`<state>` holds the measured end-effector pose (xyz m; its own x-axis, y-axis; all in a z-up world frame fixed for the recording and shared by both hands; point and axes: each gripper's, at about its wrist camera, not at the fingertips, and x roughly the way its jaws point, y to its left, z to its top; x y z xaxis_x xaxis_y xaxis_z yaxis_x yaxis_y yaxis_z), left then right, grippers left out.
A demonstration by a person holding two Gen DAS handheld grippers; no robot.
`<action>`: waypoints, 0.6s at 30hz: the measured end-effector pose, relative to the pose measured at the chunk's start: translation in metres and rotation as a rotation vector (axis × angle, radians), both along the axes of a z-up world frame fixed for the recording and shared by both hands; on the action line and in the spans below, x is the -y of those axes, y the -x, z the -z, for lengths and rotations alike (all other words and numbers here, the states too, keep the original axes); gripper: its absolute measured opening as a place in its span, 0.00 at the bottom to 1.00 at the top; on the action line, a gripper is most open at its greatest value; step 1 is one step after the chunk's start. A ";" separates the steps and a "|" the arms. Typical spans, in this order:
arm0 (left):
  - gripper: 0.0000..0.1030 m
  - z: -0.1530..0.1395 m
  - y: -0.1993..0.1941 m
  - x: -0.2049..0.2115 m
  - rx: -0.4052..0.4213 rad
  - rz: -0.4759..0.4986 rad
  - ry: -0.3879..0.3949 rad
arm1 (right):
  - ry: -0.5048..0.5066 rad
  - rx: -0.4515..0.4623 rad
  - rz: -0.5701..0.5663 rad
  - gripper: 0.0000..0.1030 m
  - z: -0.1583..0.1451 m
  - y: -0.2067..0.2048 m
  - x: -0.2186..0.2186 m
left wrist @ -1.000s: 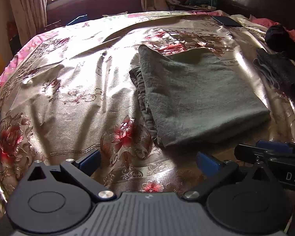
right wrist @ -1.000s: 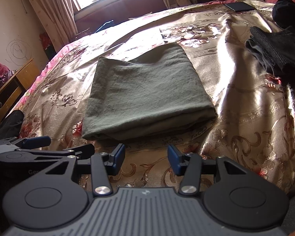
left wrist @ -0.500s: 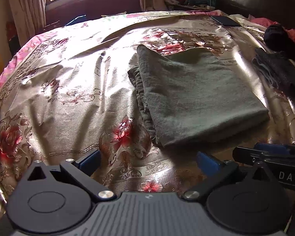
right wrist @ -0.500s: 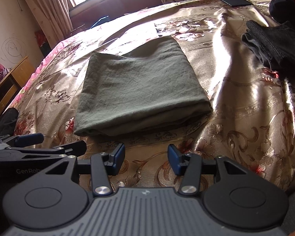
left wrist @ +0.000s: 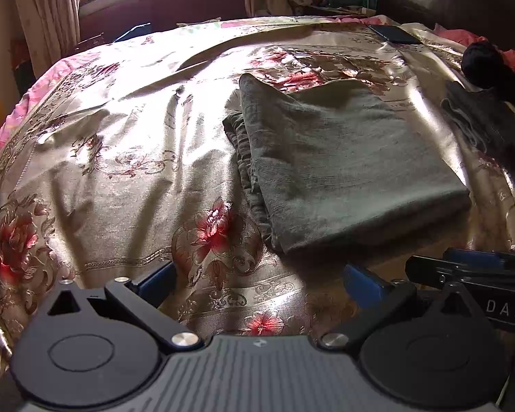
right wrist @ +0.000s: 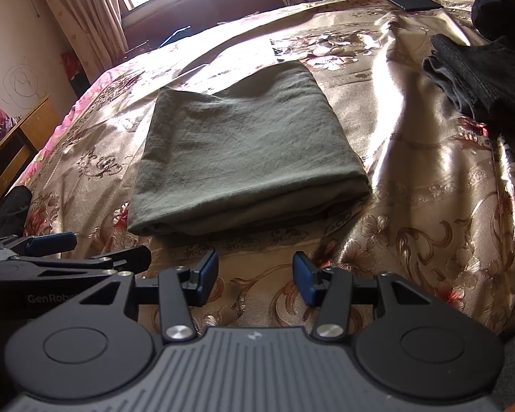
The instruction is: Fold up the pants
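Note:
The olive-green pants (left wrist: 340,168) lie folded into a flat rectangle on the floral bedspread (left wrist: 120,158); they also show in the right wrist view (right wrist: 243,144). My left gripper (left wrist: 257,281) is open wide and empty, near the bed's front edge, short of the pants' near left corner. My right gripper (right wrist: 255,276) is open and empty, just in front of the pants' near edge. Each gripper shows at the side of the other's view: the right one (left wrist: 470,267), the left one (right wrist: 61,250).
A dark folded garment (right wrist: 484,75) and a black bundle (right wrist: 498,10) lie at the right of the bed. A dark phone (right wrist: 413,1) lies at the far right. A wooden table (right wrist: 13,137) stands left of the bed. A window with curtains is behind.
Both grippers have drawn back slightly toward the near edge of the bed. The pants have not moved, and both grippers stay open.

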<state>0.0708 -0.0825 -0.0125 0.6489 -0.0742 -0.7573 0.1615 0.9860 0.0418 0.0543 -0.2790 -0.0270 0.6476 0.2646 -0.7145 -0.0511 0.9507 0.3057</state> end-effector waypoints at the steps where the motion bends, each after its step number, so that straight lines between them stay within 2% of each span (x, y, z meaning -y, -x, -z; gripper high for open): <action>1: 1.00 0.000 0.000 0.000 0.000 0.000 0.001 | 0.000 -0.001 -0.002 0.48 0.002 0.000 0.000; 18: 1.00 0.002 0.000 0.000 -0.004 -0.001 0.002 | 0.000 -0.001 -0.002 0.48 0.002 0.000 0.000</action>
